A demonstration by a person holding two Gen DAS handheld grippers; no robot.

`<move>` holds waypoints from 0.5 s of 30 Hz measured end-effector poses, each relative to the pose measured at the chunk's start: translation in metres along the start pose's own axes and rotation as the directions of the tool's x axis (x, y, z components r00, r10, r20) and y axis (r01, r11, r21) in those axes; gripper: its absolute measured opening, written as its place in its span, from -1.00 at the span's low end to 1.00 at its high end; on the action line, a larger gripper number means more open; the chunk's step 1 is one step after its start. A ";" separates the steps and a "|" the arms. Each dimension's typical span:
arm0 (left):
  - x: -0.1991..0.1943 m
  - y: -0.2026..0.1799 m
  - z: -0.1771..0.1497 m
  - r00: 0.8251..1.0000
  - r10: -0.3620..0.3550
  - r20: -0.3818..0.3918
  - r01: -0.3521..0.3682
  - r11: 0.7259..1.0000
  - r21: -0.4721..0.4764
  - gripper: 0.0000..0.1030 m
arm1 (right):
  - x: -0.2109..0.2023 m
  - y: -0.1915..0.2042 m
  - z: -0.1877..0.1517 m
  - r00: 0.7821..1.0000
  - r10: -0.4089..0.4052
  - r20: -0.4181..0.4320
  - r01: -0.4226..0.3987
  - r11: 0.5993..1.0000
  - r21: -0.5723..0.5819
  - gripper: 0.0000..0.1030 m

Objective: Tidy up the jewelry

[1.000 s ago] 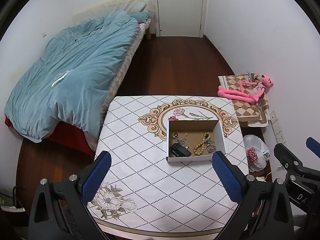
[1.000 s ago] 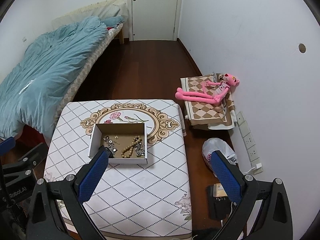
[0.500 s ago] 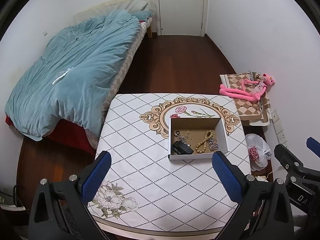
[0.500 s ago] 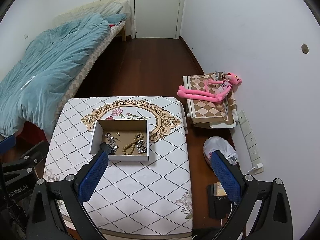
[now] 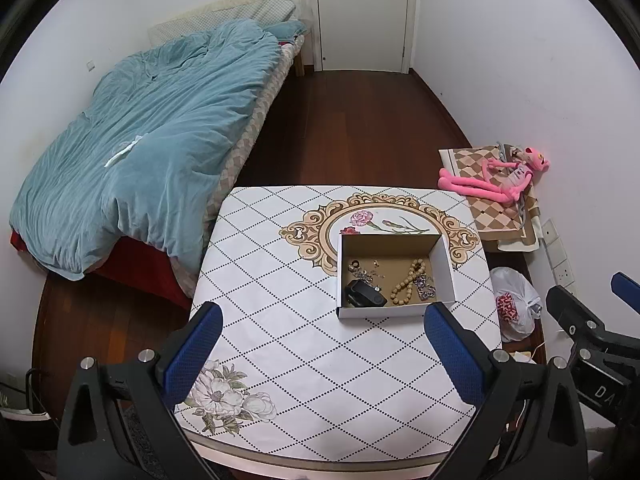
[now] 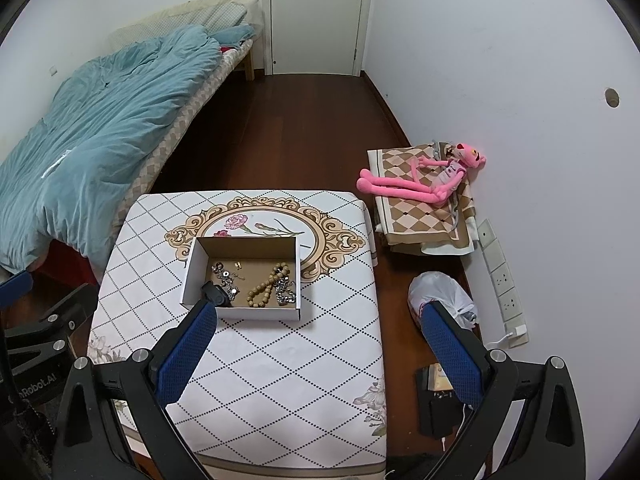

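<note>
Box [image 5: 394, 312]: on desk [image 5: 280, 320], near right edge; both tools [image 5: 320, 356] [image 6: 320, 352] spread apart, empty, above near edge.

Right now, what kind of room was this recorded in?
Most likely a home bedroom: a bed with a blue duvet, a closed door, a pink plush toy by the wall.

The table [image 5: 304, 344] is viewed from high above its near edge by both wrist cameras, angled downward toward the door [image 6: 318, 16]; the cardboard box [image 5: 446, 266] is shared, well off.
</note>
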State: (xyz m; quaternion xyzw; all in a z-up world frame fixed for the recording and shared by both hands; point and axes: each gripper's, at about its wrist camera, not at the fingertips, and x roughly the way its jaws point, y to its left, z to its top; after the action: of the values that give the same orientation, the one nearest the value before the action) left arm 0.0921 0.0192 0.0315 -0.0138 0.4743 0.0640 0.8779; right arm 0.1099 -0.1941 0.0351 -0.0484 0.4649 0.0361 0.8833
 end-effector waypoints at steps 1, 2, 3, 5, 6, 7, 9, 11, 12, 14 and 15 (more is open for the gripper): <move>0.000 0.000 0.000 1.000 0.001 0.000 -0.001 1.000 -0.001 0.99 | 0.000 0.000 0.000 1.000 0.000 0.000 0.000 1.000 0.000 1.00; 0.000 0.000 -0.001 1.000 0.000 0.001 0.000 1.000 -0.001 0.99 | 0.000 0.000 0.000 1.000 0.001 0.000 -0.001 1.000 0.000 1.00; 0.000 0.000 -0.001 1.000 -0.001 0.000 0.001 1.000 -0.001 0.99 | 0.000 0.000 0.000 1.000 0.001 0.000 -0.001 1.000 0.000 1.00; -0.001 0.000 -0.003 1.000 -0.003 -0.001 0.003 1.000 -0.002 0.99 | 0.000 0.001 0.000 1.000 0.001 0.000 -0.001 1.000 0.000 1.00; -0.001 0.000 -0.003 1.000 -0.002 0.001 0.002 1.000 -0.001 0.99 | 0.000 0.000 0.000 1.000 0.002 0.000 -0.002 1.000 0.000 1.00; -0.001 0.000 -0.004 1.000 0.000 0.001 0.000 1.000 -0.001 0.99 | 0.000 0.001 0.000 1.000 0.003 -0.001 -0.003 1.000 0.000 1.00; -0.002 0.000 -0.004 1.000 -0.001 0.001 0.001 1.000 -0.004 0.99 | 0.000 0.001 0.000 1.000 0.002 -0.001 -0.002 1.000 0.000 1.00; -0.002 -0.001 -0.004 1.000 0.000 0.001 0.000 1.000 -0.003 0.99 | -0.001 0.001 0.000 1.000 0.003 -0.002 -0.003 1.000 0.000 1.00; -0.002 0.000 -0.004 1.000 -0.001 0.001 0.001 1.000 -0.001 0.99 | 0.000 0.001 0.000 1.000 0.003 -0.002 -0.003 1.000 -0.001 1.00; -0.001 0.000 -0.004 1.000 -0.001 0.002 0.001 1.000 0.000 0.99 | -0.001 0.001 0.000 1.000 0.003 -0.002 -0.003 1.000 0.001 1.00; -0.001 0.000 -0.004 1.000 -0.001 0.000 0.001 1.000 -0.001 0.99 | 0.000 0.002 0.000 1.000 0.003 -0.003 -0.003 1.000 0.000 1.00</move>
State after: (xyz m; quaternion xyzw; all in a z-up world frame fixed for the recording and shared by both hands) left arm 0.0882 0.0187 0.0305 -0.0141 0.4741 0.0639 0.8780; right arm 0.1095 -0.1923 0.0353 -0.0478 0.4663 0.0374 0.8826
